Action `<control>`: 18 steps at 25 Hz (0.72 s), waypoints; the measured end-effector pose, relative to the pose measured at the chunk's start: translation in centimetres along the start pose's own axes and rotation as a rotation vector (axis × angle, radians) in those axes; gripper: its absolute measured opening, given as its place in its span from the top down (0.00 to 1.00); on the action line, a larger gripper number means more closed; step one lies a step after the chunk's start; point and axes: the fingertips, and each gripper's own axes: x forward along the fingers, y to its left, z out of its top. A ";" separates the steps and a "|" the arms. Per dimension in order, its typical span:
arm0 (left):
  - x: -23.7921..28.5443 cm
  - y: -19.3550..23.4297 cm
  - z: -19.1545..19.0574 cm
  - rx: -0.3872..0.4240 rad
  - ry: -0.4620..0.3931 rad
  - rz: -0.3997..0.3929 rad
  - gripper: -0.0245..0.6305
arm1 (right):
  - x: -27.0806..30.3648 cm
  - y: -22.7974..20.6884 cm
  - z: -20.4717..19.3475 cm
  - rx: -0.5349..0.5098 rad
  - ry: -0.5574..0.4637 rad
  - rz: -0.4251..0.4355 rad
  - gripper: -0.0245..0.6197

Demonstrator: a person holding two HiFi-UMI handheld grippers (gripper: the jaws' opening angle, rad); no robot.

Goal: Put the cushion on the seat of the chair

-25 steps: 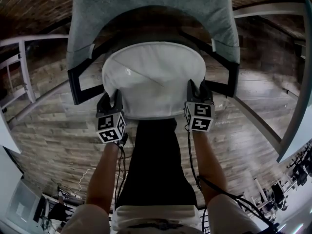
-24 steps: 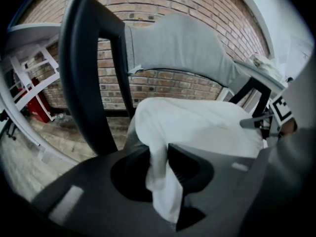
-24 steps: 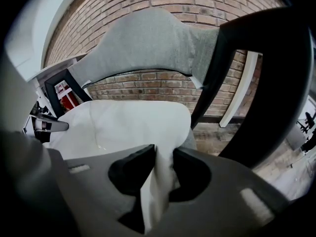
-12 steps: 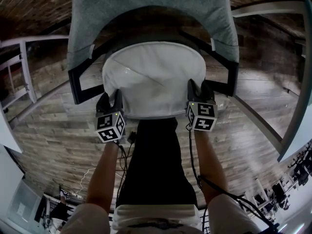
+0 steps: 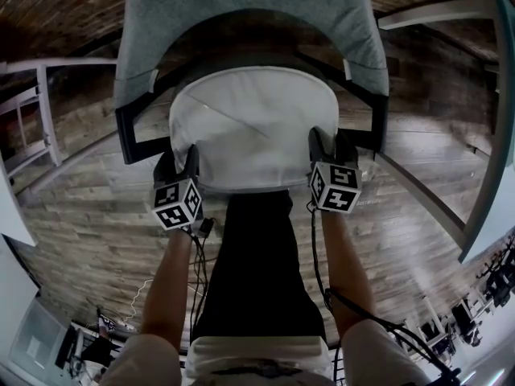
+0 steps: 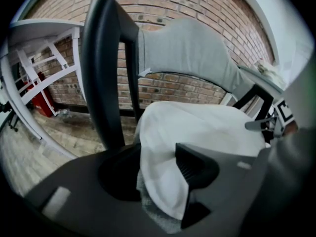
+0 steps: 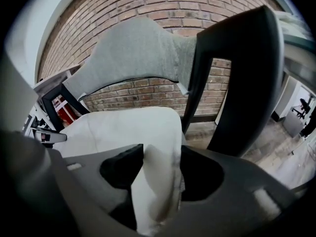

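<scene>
White cushion [image 5: 253,131]: lies flat on the seat of the chair [image 5: 245,22], with its near edge toward the person.
Head view: shows the whole cushion from above, inside the black arm frame [image 5: 129,139] and below the grey padded back. The left gripper [image 5: 179,166] is at the near left corner and the right gripper [image 5: 331,145] at the near right corner, over a plank floor [image 5: 88,215].
Left gripper view: the fingers stand wide and have just been opening. The cushion corner sits slack between them, against one finger [image 6: 195,164] and clear of the other.
Right gripper view: the fingers are also wide and have just been opening. A fold of the cushion edge stands between them, unpinched.
Gripper views only: the chair back seen from low down against a brick wall [image 6: 197,4], and each gripper sighted across the cushion from the other.
Hidden: the seat under the cushion and the chair legs. From above, it cannot be made out whether the fingers touch the cloth.
</scene>
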 end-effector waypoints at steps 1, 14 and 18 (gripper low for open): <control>-0.2 0.0 0.1 0.000 -0.004 0.001 0.68 | -0.2 -0.1 0.1 -0.001 -0.001 -0.003 0.61; -3.3 -0.1 1.0 0.030 -0.050 0.007 0.68 | -2.9 1.1 0.5 -0.015 -0.022 0.028 0.60; -5.3 -1.6 2.4 0.038 -0.066 -0.008 0.68 | -5.1 2.6 2.1 -0.017 -0.048 0.056 0.60</control>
